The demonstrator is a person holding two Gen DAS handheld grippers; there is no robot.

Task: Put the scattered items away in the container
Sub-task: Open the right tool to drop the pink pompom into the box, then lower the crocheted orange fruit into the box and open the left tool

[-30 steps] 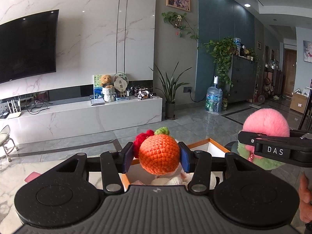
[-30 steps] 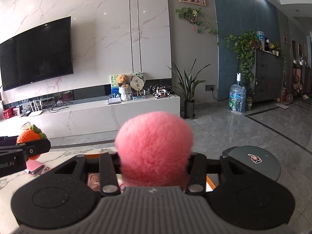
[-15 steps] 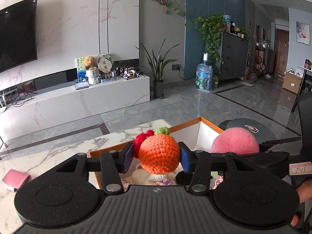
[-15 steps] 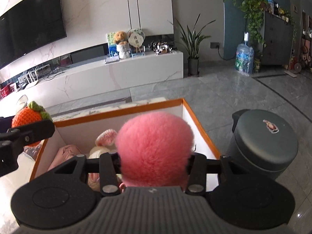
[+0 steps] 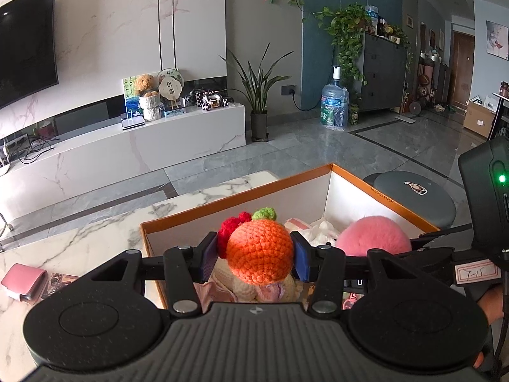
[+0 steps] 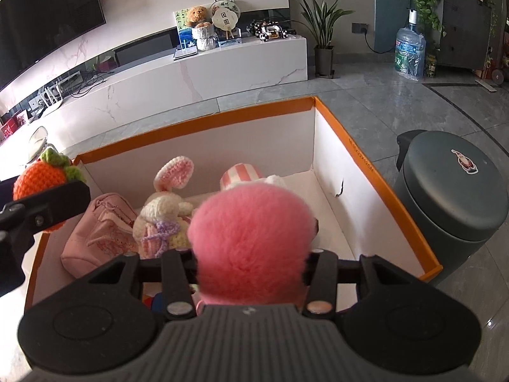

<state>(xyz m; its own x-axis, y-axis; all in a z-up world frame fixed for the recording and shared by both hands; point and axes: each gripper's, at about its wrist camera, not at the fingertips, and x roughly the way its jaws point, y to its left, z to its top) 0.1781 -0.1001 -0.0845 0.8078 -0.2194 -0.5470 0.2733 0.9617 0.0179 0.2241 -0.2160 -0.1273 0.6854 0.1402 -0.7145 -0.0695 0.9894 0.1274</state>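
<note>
My left gripper [image 5: 254, 259] is shut on an orange crocheted fruit [image 5: 259, 250] with a green leaf and a red knob, held over the near left part of the orange-rimmed white box [image 5: 235, 195]. My right gripper [image 6: 251, 270] is shut on a fluffy pink ball [image 6: 251, 242], which hides its fingertips, above the box [image 6: 350, 162]. In the left wrist view the pink ball [image 5: 373, 237] shows to the right. The orange fruit [image 6: 39, 178] shows at the left edge of the right wrist view. Inside lie a crocheted bunny [image 6: 165, 210], a pink pouch [image 6: 95, 232] and a striped pink item [image 6: 240, 175].
The box sits on a white marble table [image 5: 95, 238]. A pink case [image 5: 22, 281] lies on the table at the left. A dark grey lidded bin [image 6: 451, 197] stands on the floor right of the box. A person's hand [image 5: 490, 299] shows at the right edge.
Both grippers have sunk and tipped downward toward the box with their toys still held. The box's inside and its contents have come into view.
</note>
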